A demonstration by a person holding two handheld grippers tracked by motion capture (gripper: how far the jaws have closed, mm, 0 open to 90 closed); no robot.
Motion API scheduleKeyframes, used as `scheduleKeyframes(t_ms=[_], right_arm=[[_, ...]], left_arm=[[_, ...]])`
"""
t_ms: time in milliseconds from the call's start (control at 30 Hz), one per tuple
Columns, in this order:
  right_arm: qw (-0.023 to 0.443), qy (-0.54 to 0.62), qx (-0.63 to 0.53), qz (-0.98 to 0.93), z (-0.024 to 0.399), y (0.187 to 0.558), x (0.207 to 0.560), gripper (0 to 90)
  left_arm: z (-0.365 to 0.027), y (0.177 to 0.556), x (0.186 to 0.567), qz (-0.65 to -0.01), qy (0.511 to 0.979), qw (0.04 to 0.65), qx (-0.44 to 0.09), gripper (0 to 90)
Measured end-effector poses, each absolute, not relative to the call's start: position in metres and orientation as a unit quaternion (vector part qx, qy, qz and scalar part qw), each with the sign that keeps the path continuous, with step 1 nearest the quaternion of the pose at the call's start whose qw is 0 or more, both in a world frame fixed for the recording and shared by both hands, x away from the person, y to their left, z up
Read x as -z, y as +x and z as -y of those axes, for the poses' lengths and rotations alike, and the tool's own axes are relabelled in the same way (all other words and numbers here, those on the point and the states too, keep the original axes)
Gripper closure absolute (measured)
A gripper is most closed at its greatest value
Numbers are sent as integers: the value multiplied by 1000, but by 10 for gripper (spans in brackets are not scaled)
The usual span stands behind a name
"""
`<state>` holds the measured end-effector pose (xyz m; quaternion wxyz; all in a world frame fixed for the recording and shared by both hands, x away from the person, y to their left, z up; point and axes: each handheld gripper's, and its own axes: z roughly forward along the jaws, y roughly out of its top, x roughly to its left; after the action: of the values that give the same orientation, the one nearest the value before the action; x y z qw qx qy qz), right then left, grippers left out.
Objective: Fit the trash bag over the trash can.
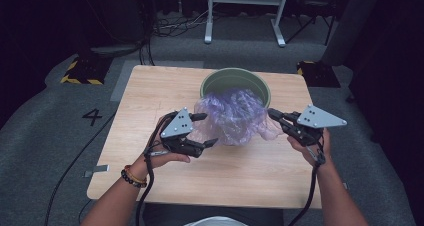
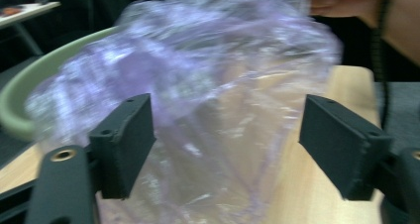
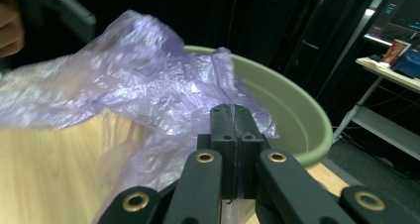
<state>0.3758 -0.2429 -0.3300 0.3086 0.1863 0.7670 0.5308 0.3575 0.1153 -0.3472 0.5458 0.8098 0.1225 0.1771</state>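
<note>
— Plastic first: where is it, from above?

— From the high view, the purple bag (image 1: 231, 115) sits bunched in and over the near rim of the green bin (image 1: 235, 81), spilling onto the wooden table (image 1: 150, 96) on my side of the bin. My left gripper (image 1: 202, 130) is just beside the bag at the bin's near left, jaws spread around its edge. My right gripper (image 1: 273, 114) touches the bag at the bin's near right.

— And the left gripper view?

— It confirms what the high view only hints at: my jaws stand wide apart with the film between them, not yet nipped. The bin's rim curves behind the bag.

— The right gripper view?

— There my jaws are pressed together on a fold of film, just in front of the bin's rim.

— So which step?

— I judge I'm lining the bin. Next my left must close on its edge, then both pull outward over the rim, gently, since thin film slips or tears.
</note>
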Motion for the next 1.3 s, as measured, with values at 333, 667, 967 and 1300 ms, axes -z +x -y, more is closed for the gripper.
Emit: scheduleKeyframes(t_ms=[333,667,967,1300], right_arm=[[320,219,-511,-767,215,400,313,900],[308,256,-506,-764,215,416,312,900],[270,253,-504,-780,212,424,310,900],[274,266,-502,-776,220,427,311,900]], left_arm=[[-98,342,346,-93,823,528,-187,180],[-90,337,358,-98,827,511,-213,159],[-81,365,368,-153,820,472,-286,322],[-116,375,344,-161,789,526,-273,841]])
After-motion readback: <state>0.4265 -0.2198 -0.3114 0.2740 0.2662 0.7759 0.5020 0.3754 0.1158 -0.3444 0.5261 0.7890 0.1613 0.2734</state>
